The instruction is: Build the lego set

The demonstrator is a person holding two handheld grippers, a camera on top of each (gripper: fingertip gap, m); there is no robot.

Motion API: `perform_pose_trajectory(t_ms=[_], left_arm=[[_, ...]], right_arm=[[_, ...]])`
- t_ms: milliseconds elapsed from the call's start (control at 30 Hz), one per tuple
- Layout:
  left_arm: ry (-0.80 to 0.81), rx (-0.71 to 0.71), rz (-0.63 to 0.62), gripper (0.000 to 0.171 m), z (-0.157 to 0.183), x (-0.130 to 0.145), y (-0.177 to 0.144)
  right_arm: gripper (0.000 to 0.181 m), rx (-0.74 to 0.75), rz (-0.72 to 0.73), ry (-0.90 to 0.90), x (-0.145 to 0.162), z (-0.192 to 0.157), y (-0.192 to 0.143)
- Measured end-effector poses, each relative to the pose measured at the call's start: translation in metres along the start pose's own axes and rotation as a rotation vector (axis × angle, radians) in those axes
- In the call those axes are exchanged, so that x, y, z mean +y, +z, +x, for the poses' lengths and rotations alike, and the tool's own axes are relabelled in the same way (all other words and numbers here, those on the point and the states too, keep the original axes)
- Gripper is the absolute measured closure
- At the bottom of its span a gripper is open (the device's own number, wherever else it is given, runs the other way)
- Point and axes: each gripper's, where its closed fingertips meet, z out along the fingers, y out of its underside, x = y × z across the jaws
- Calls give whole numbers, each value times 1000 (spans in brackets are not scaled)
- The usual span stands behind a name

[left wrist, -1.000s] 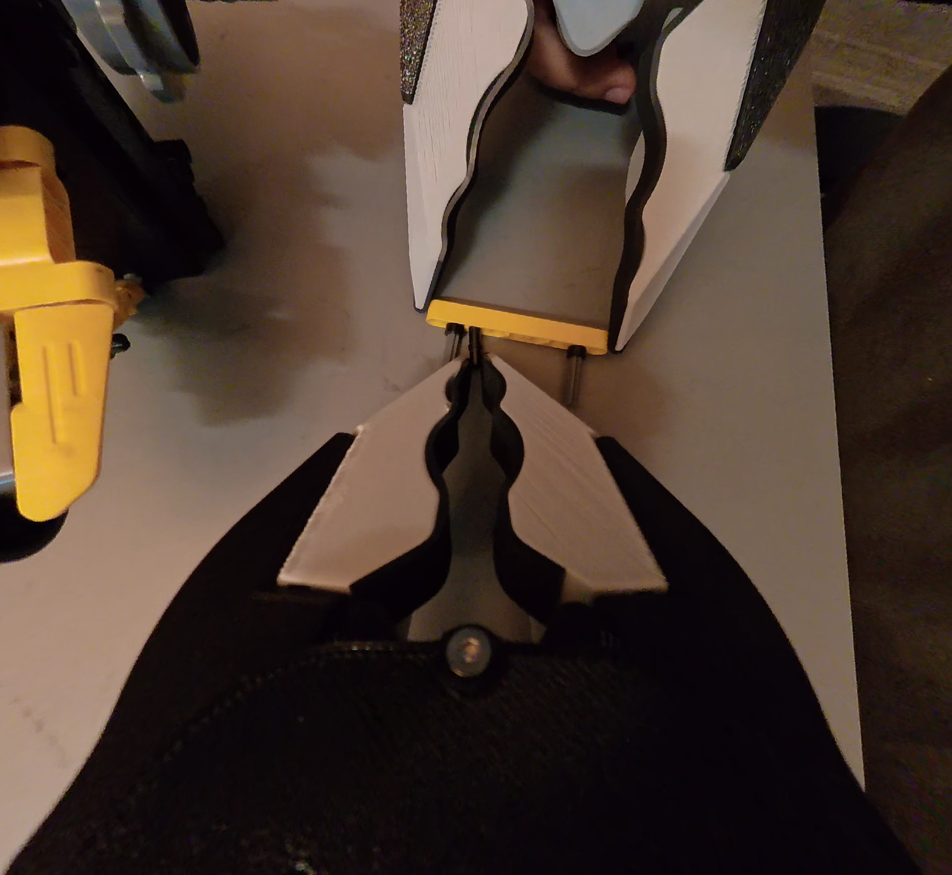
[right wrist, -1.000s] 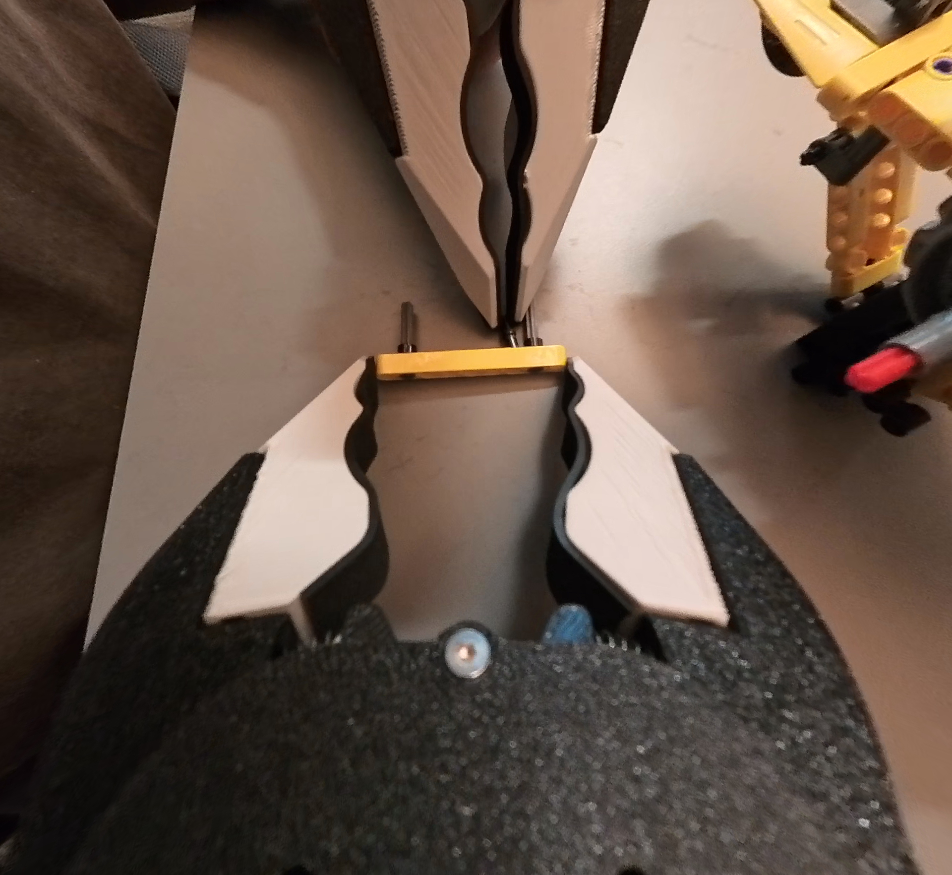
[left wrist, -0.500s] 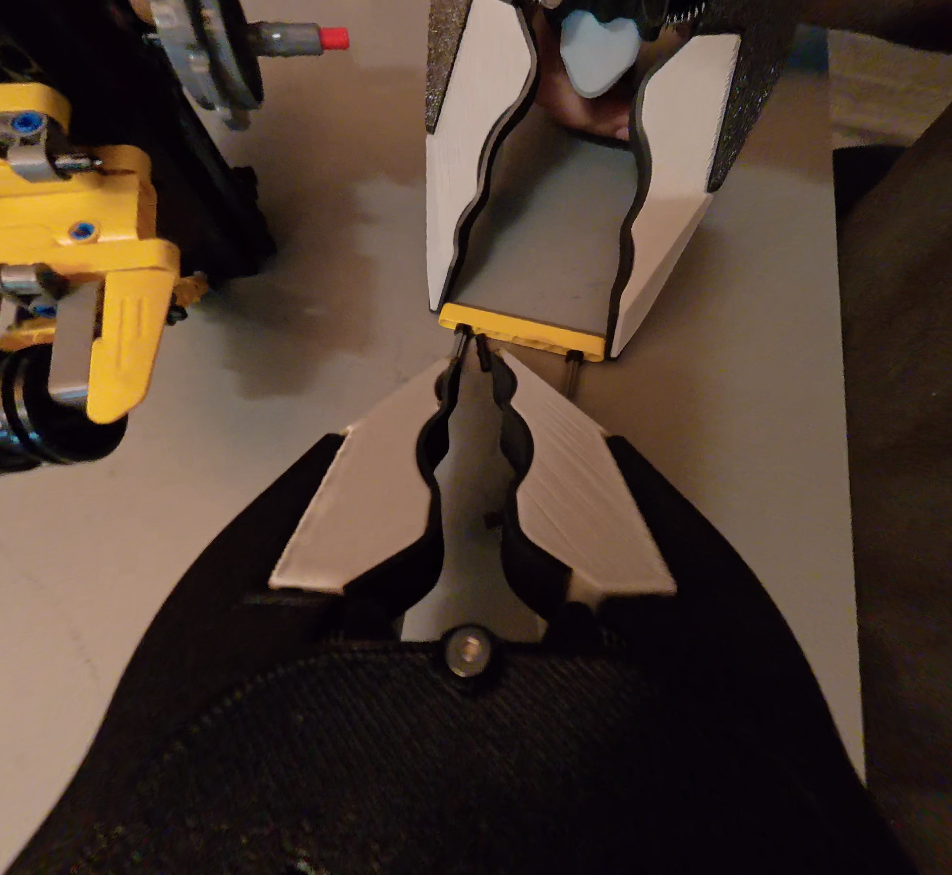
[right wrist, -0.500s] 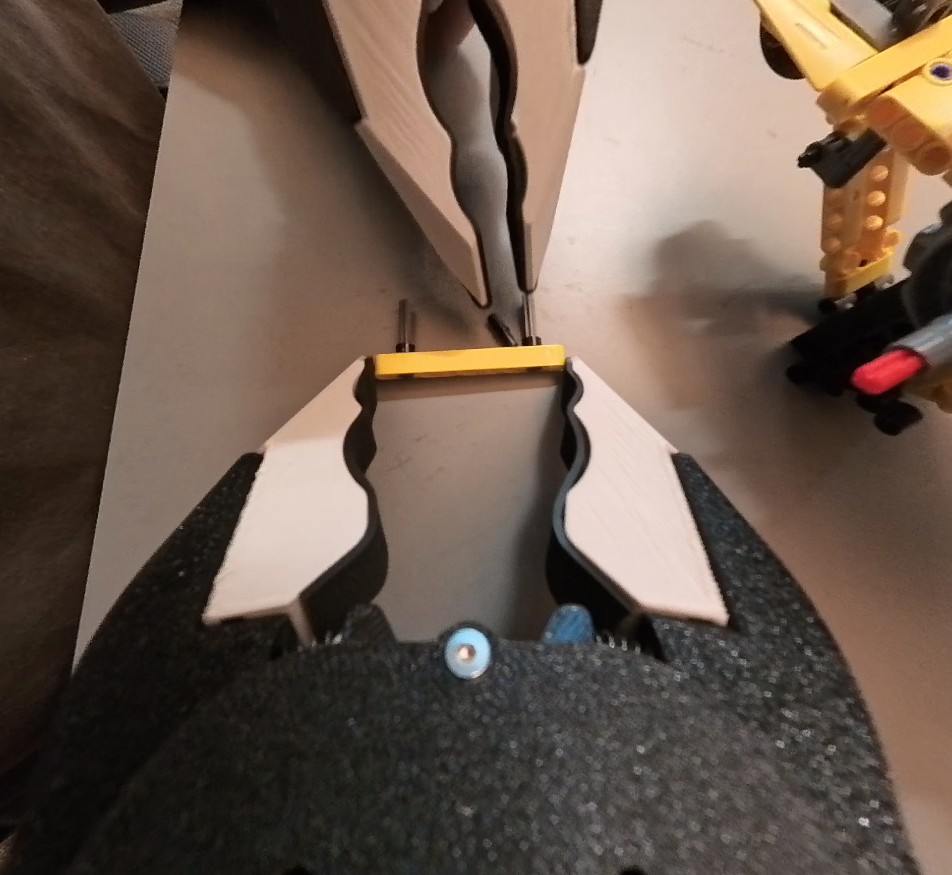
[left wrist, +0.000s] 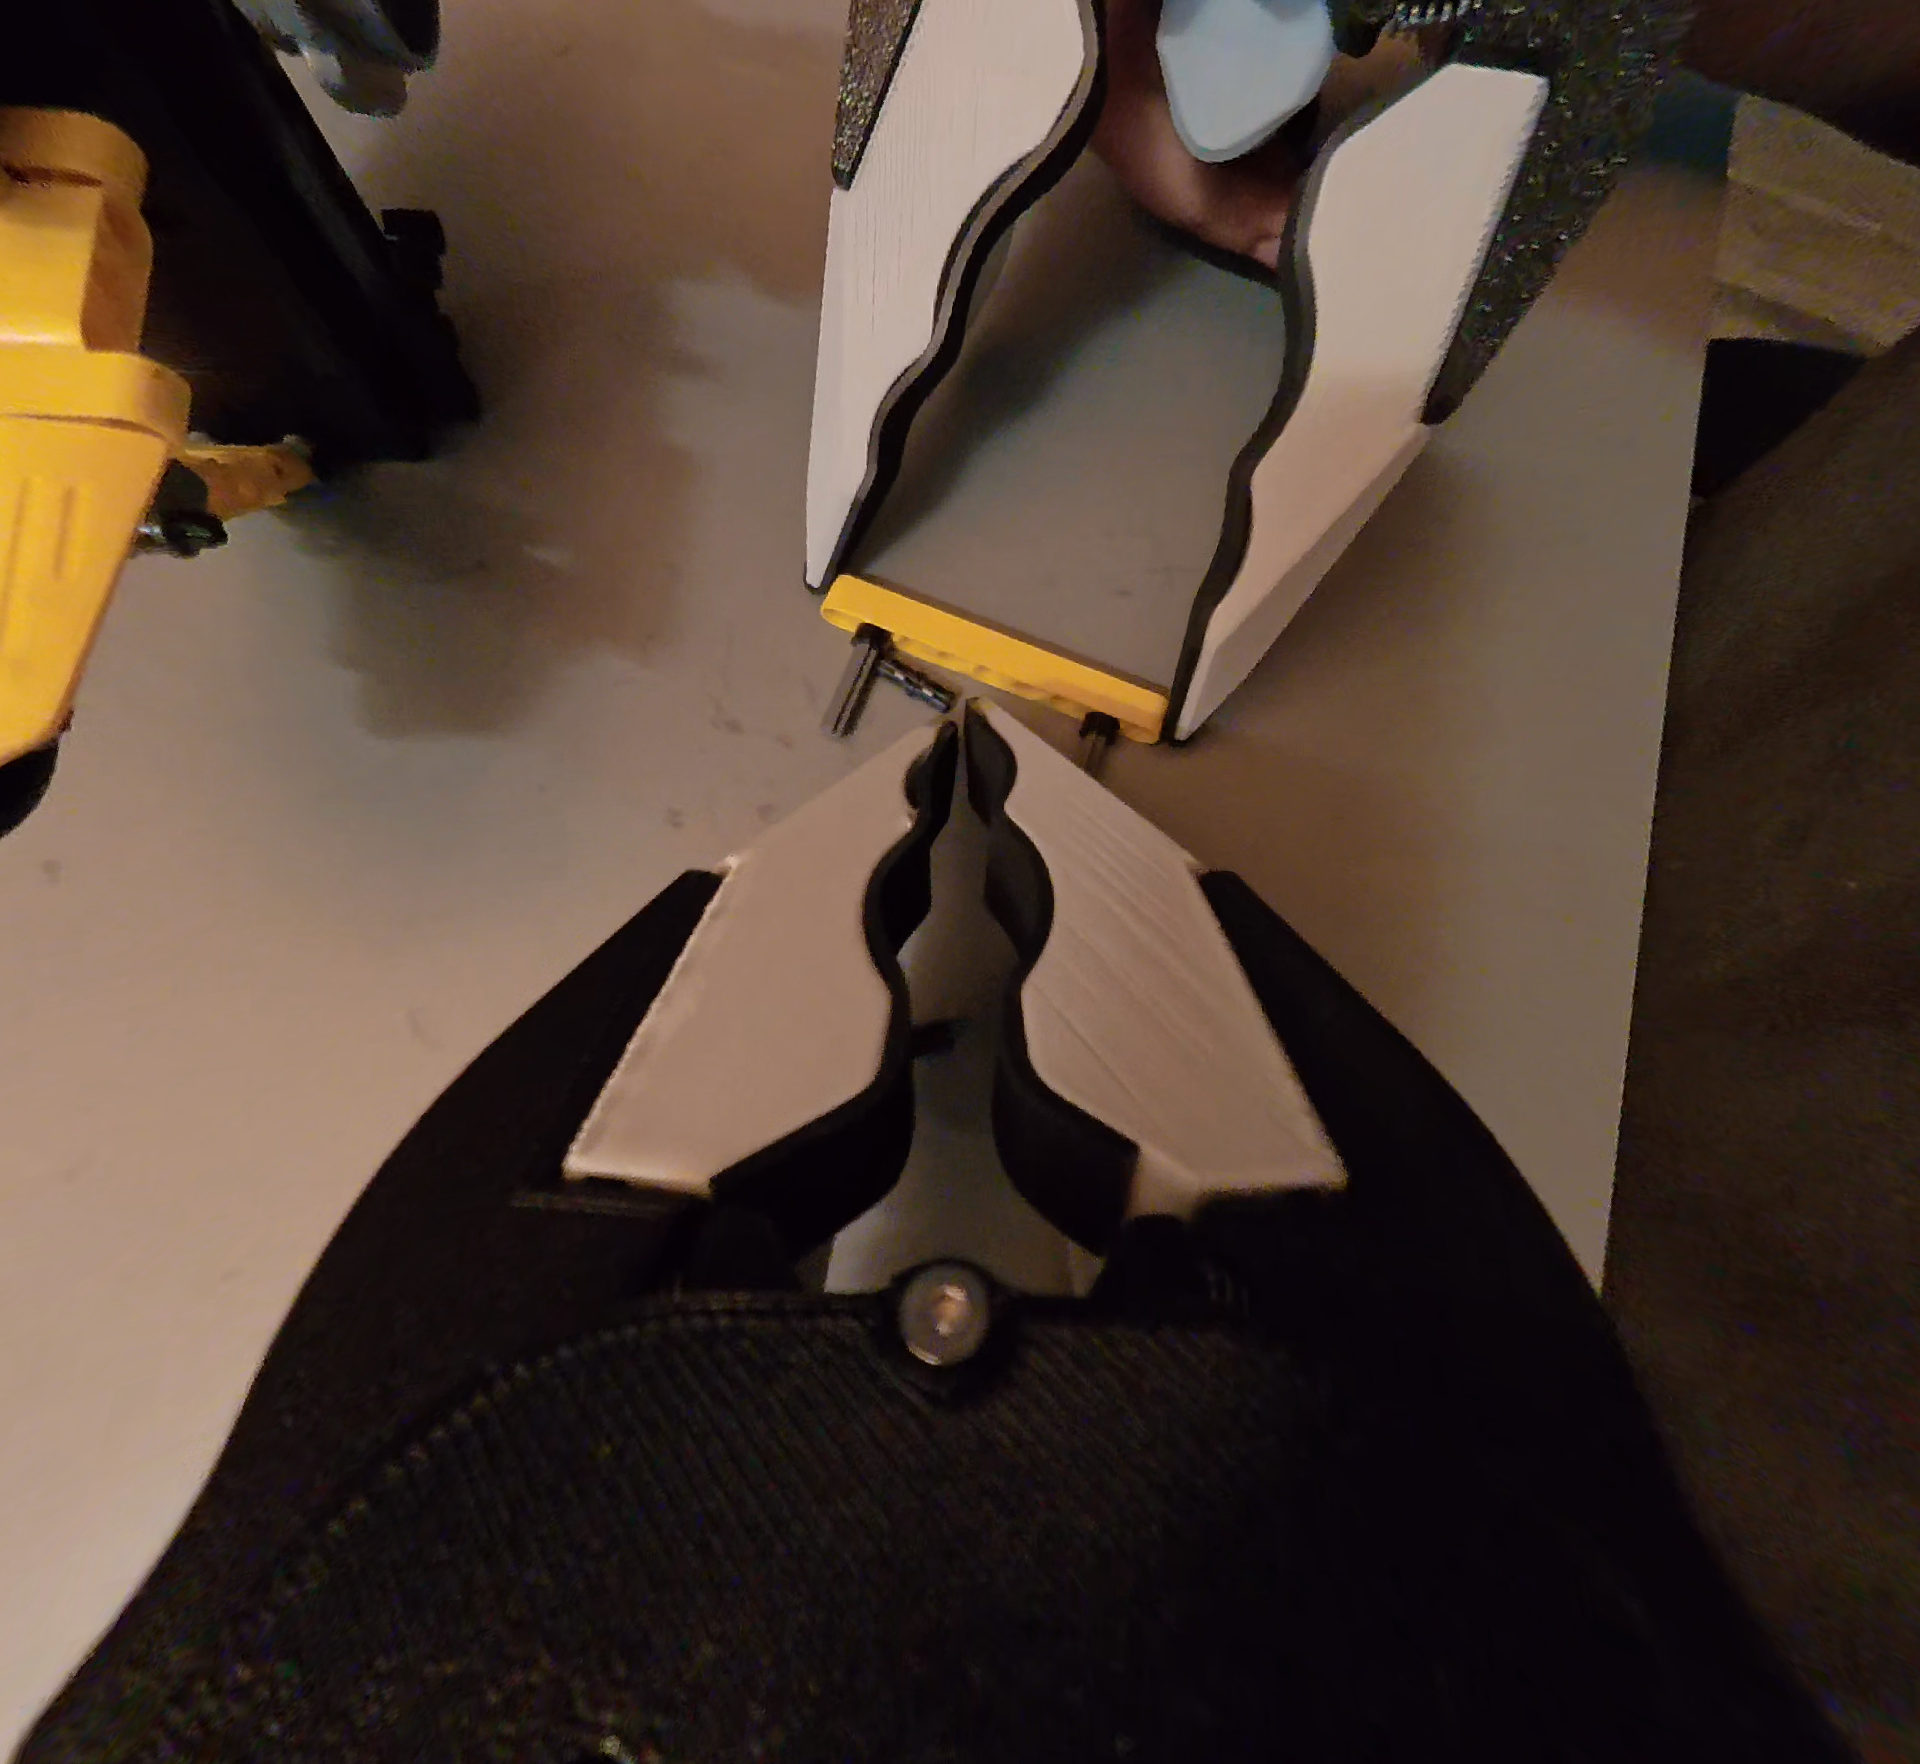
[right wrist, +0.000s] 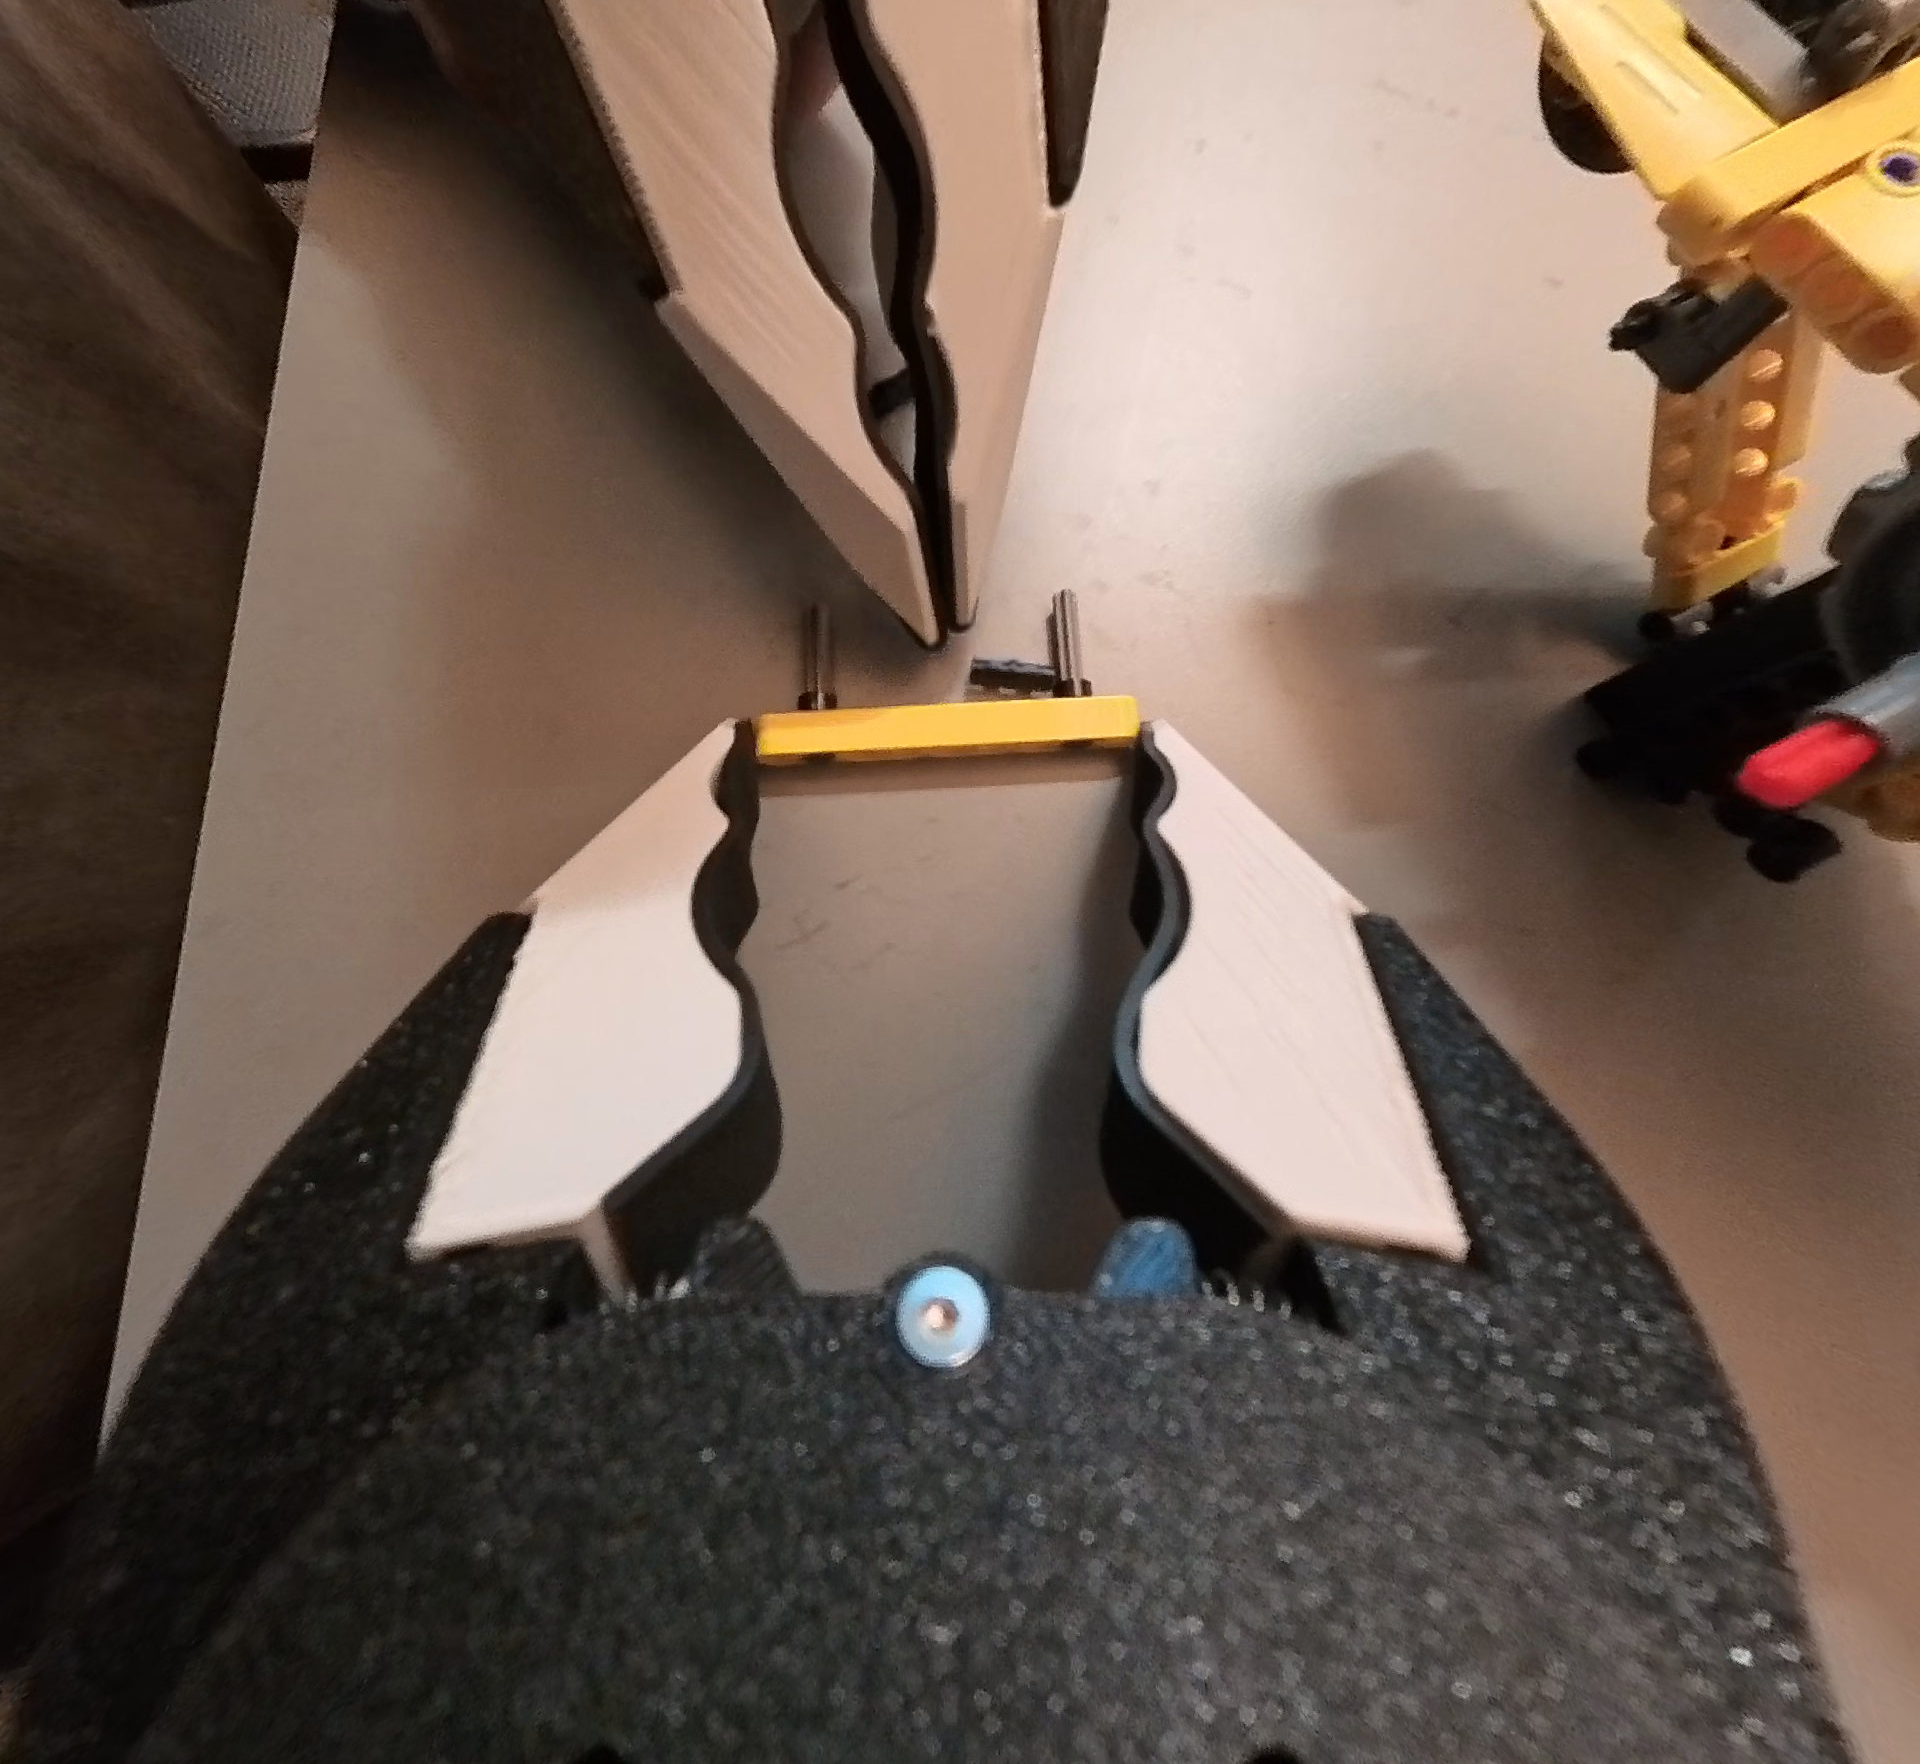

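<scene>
right gripper (right wrist: pixel 945 727) clamps yellow beam (right wrist: pixel 945 709) crosswise at frame centre, pins (right wrist: pixel 1065 628) pointing up-frame; left gripper (left wrist: pixel 954 740) closed, empty; table edge (right wrist: pixel 208 779) left.

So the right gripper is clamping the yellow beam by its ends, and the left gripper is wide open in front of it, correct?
Not quite: the left gripper is shut, fingertips together, as the left wrist view shows. The right gripper does clamp the yellow beam by its ends.

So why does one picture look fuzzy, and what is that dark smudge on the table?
Right wrist view: slightly blurred, most on the yellow-and-black brick model; the smudge beside it is its soft shadow. Left wrist view: sharper, dim warm light, with the same shadow falling on the pale grey table.
</scene>
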Motion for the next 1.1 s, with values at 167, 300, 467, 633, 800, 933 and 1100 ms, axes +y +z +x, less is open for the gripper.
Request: perform_pose_trajectory(t_ms=[167,300,467,633,800,933,1100], left_arm=[[-29,-28,-11,170,-2,0,3],[-50,-36,1,167,-4,-2,3],[-67,-25,-2,160,-1,-3,6],[-69,-49,-11,162,-4,-2,7],[-73,-76,-16,165,-8,1,4],[-100,-116,-6,166,-14,3,0],[-115,-149,6,167,-19,4,-5]], right_arm=[[109,0,0,0,0,0,0],[109,0,0,0,0,0,0],[109,1,0,-1,0,0,0],[109,0,0,-2,0,0,0],[109,1,0,-2,0,0,0],[109,0,0,-1,0,0,0],[109,1,0,-1,0,0,0]])
